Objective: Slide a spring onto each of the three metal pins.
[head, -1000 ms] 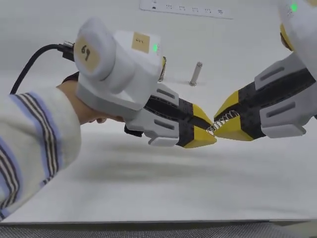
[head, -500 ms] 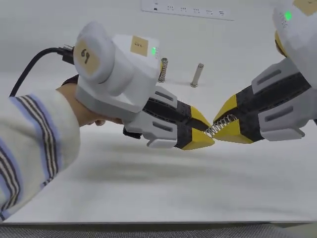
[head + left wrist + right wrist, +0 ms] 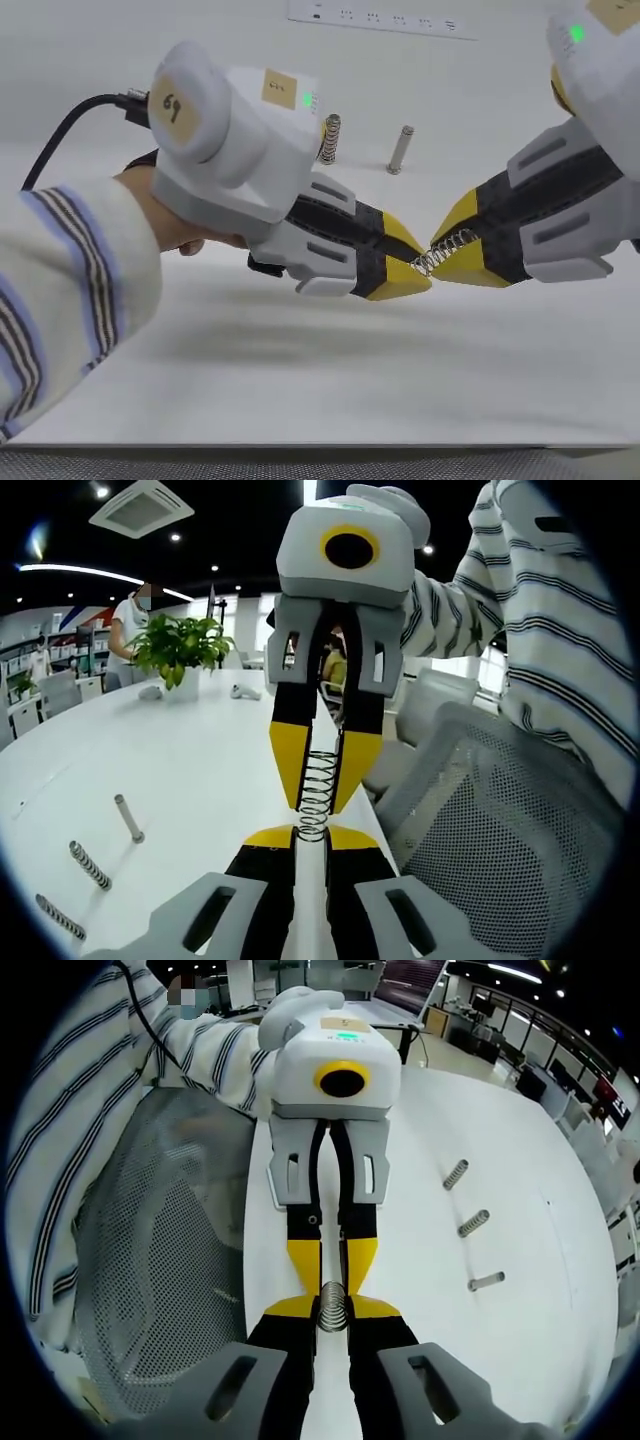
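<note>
The spring [image 3: 450, 242] is clamped lengthwise in the right tongs [image 3: 438, 258]; whether the left tongs [image 3: 425, 268] grip its free end cannot be told. The bare pin [image 3: 401, 148] is seen upright beyond both.

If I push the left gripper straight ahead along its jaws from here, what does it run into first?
The spring: its near end already sits at the left gripper tips. Directly behind it is the right gripper, tip to tip and holding the spring, so there looks to be almost no free travel.
</note>
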A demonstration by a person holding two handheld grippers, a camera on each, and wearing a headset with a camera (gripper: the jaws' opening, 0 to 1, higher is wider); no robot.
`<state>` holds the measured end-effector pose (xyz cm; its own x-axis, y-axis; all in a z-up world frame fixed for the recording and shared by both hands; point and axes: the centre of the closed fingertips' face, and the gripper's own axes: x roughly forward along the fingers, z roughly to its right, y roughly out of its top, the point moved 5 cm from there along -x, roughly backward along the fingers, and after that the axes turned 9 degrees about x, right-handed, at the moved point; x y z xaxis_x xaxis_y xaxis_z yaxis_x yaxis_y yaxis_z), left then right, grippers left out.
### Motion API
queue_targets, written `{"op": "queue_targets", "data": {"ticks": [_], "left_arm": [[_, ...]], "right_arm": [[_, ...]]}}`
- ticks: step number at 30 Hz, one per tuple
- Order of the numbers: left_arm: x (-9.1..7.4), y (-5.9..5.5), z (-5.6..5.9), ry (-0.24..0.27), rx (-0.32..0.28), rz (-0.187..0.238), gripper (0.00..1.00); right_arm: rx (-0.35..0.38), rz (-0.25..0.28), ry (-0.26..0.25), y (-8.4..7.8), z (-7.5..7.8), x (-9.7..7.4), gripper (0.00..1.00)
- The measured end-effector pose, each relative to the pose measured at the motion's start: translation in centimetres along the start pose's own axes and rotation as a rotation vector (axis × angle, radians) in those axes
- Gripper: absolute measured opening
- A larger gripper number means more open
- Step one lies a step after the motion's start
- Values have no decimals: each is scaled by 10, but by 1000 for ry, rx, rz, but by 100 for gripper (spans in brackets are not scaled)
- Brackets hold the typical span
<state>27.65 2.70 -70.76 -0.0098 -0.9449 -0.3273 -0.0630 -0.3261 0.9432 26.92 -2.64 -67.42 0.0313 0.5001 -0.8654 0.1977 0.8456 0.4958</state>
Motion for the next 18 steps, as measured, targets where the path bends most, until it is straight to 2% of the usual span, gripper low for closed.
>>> {"op": "queue_targets", "data": {"ticks": [4, 9, 15, 18], "left_arm": [[-1, -1, 0, 1, -5, -5, 2], [-3, -1, -4, 26, -8, -2, 4], [-7, -5, -8, 40, -15, -16, 8], [-9, -9, -10, 52, -20, -35, 10]], "right_arm": [[0, -2, 1, 0, 0, 0, 8], [-5, 4, -25, 3, 4, -1, 8], [-7, 9, -38, 6, 8, -3, 8], [-2, 8, -49, 5, 11, -3, 8]]}}
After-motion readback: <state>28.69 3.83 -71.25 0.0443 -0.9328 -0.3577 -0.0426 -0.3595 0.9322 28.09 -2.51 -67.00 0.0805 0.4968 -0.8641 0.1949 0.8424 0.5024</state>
